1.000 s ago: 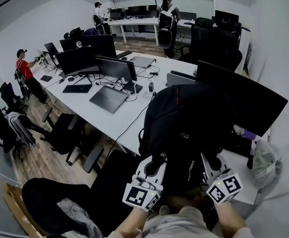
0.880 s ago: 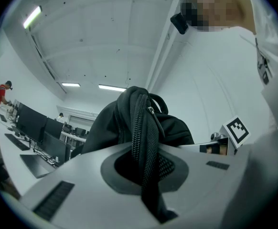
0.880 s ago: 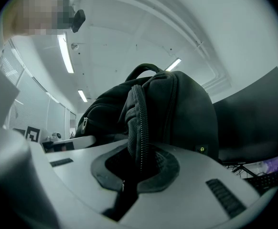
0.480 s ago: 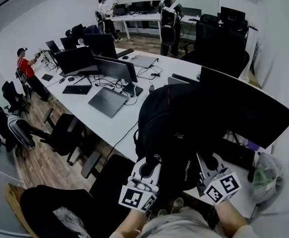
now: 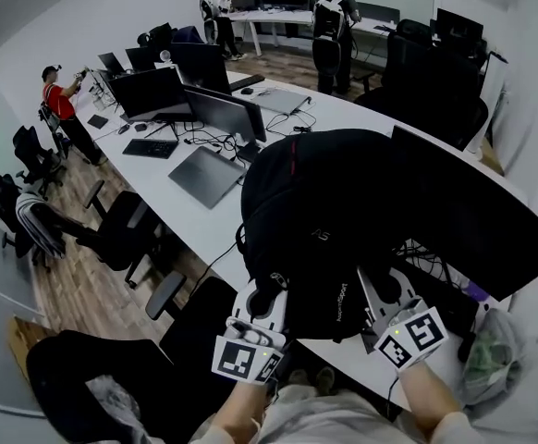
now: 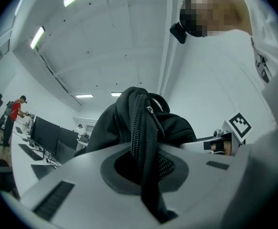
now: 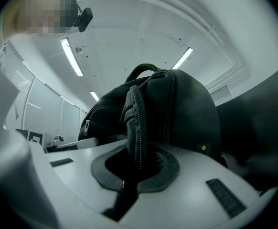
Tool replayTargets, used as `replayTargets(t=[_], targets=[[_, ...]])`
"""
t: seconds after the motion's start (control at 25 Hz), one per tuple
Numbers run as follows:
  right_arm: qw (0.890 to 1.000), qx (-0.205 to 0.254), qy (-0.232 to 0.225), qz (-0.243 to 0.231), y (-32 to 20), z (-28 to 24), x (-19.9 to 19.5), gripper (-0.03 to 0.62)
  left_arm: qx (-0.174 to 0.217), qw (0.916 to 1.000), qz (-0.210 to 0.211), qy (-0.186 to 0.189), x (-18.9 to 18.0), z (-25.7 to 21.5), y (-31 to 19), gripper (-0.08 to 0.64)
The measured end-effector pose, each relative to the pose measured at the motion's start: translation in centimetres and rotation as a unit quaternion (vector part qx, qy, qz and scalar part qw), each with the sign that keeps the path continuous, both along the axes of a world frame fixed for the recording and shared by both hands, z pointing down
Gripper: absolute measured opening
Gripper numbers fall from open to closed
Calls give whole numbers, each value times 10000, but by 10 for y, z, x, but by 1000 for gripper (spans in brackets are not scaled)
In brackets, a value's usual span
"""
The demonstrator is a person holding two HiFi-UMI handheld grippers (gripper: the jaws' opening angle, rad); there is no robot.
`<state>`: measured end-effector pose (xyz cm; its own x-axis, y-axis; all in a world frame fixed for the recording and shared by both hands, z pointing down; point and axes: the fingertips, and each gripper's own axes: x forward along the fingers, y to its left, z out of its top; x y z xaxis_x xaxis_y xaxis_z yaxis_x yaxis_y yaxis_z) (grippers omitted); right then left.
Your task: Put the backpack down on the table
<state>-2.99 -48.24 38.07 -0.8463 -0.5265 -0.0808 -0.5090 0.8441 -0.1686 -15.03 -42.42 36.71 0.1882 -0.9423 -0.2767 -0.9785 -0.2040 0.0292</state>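
Gripping the black backpack (image 5: 329, 215) from both sides: clamped tight on its zippered fabric with the left gripper (image 5: 265, 296), pinched shut on a zipper seam with the right gripper (image 5: 378, 292). Holding it over the white table's (image 5: 212, 234) near edge, just beside a dark monitor (image 5: 472, 220).

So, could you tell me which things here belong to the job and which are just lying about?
Job: backpack, held by left gripper and right gripper; table.
Lying about: laptop, keyboard, big monitor, office chair, plastic bag.
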Motion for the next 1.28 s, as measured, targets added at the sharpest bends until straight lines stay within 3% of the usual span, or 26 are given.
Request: replayTargets(t=[0.2, 0.64, 0.88, 1.28], targets=[[10000, -61, 15, -62, -24, 6, -23, 23, 136, 9996, -217, -112, -20, 5, -20, 13], [9997, 82, 221, 0, -73, 35, -84, 23, 151, 9988, -411, 235, -79, 41, -61, 13], [9989, -109, 408, 184, -85, 77, -99, 22, -193, 9984, -403, 333, -93, 86, -79, 12], [9985, -90, 522, 158, -80, 106, -114, 23, -426, 9974, -320, 477, -108, 126, -76, 12]])
